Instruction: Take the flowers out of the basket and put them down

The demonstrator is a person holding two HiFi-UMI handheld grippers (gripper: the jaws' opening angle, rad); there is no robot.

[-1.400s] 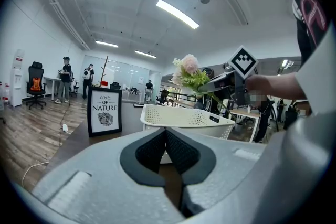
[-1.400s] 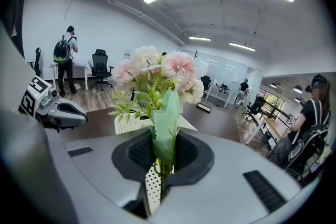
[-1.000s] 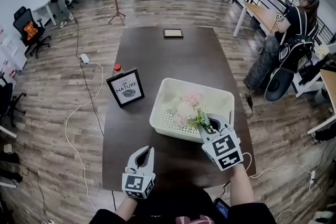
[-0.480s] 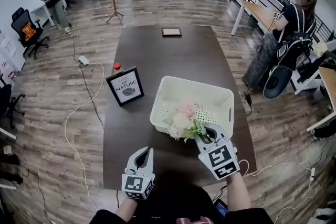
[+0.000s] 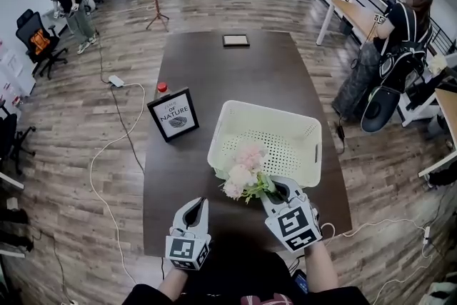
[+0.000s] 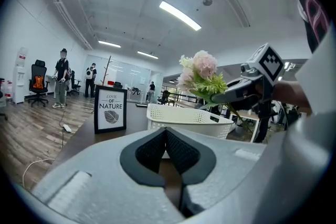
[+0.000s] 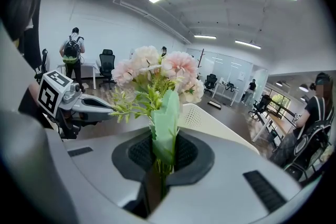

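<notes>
A bunch of pale pink flowers (image 5: 241,176) with green leaves hangs over the near rim of the white perforated basket (image 5: 300,126), tilted to the left. My right gripper (image 5: 280,190) is shut on the green stems, which show pinched between its pads in the right gripper view, with the flowers (image 7: 157,77) standing above them. My left gripper (image 5: 194,206) rests near the table's front edge, shut with nothing in it. From the left gripper view, the flowers (image 6: 201,74) sit up right, above the basket (image 6: 188,116).
A framed "Nature" sign (image 5: 173,116) stands left of the basket, with a red-capped bottle (image 5: 162,88) behind it. A small dark frame (image 5: 235,40) lies at the table's far end. People and office chairs stand around the room.
The right gripper has drawn the flowers up out of the basket and toward me, past the near rim. The left gripper has stayed put.
</notes>
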